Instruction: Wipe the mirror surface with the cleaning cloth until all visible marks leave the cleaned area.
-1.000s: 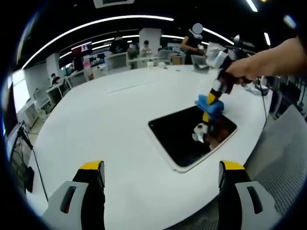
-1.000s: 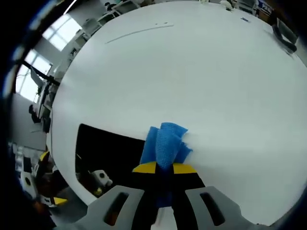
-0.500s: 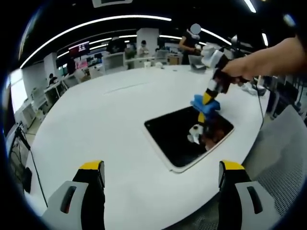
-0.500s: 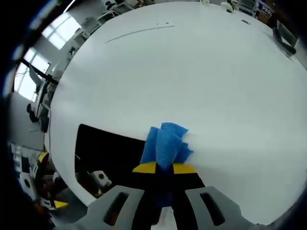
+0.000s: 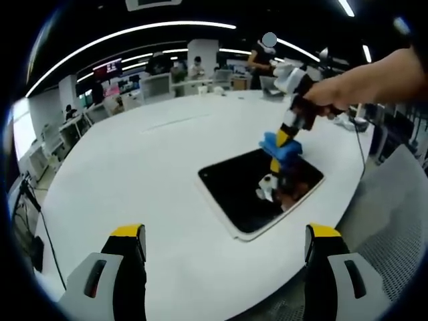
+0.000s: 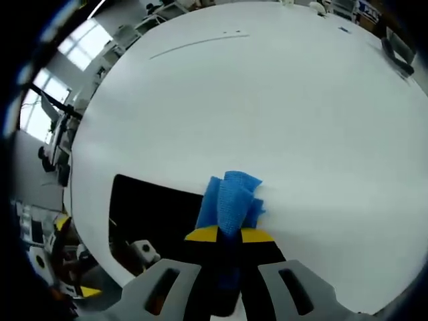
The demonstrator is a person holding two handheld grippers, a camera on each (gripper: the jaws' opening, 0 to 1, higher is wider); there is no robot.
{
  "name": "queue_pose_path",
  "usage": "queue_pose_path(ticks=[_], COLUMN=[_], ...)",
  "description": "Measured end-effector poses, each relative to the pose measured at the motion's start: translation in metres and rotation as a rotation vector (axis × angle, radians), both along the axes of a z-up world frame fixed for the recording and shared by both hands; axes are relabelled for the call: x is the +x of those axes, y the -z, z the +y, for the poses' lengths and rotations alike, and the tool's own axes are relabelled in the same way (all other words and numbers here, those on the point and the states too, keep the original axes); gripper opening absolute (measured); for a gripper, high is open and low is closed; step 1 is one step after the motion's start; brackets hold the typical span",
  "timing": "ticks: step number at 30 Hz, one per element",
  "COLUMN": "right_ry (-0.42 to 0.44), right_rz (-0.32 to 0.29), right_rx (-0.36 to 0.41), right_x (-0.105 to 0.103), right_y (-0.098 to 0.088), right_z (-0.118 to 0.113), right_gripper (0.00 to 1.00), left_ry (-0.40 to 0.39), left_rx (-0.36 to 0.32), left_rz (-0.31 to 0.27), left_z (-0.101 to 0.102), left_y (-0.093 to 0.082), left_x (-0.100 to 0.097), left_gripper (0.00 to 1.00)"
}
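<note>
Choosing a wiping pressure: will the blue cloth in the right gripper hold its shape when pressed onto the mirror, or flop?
Probably floppy: the blue cloth bunches in soft folds above the right gripper. Likely light, since a narrow pinch carries it. Pressed on the mirror, it should flatten and may drag or fold over.

Table (image 5: 134, 180) plain white, centre of left gripper view; mirror (image 5: 234, 190) dark, near-black, thin pale rim, right of centre; cloth (image 5: 281, 146) bright blue with fine woven texture, upper right; right gripper (image 6: 229, 235) yellow-tipped on black, grey body, bottom centre of right gripper view; left gripper (image 5: 224, 251) yellow-tipped, grey, at bottom.
</note>
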State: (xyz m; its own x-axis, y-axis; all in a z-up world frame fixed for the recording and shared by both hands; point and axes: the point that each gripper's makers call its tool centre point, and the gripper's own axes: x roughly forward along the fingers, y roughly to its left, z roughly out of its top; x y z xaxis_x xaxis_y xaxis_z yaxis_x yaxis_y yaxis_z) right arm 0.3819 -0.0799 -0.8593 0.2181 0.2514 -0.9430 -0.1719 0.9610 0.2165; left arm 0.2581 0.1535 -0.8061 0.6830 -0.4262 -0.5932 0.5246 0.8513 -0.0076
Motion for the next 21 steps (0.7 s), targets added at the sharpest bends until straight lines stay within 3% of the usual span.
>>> queue_pose_path(ticks=[21], right_ry=[-0.063], right_rz=[0.008], right_rx=[-0.003], right_x=[0.005], right_y=[0.001], right_z=[0.046], right_gripper=[0.04], left_ry=[-0.005], left_rx=[0.004], left_rz=[0.008], left_z=[0.001], left_y=[0.0], left_x=[-0.001], left_gripper=[0.99])
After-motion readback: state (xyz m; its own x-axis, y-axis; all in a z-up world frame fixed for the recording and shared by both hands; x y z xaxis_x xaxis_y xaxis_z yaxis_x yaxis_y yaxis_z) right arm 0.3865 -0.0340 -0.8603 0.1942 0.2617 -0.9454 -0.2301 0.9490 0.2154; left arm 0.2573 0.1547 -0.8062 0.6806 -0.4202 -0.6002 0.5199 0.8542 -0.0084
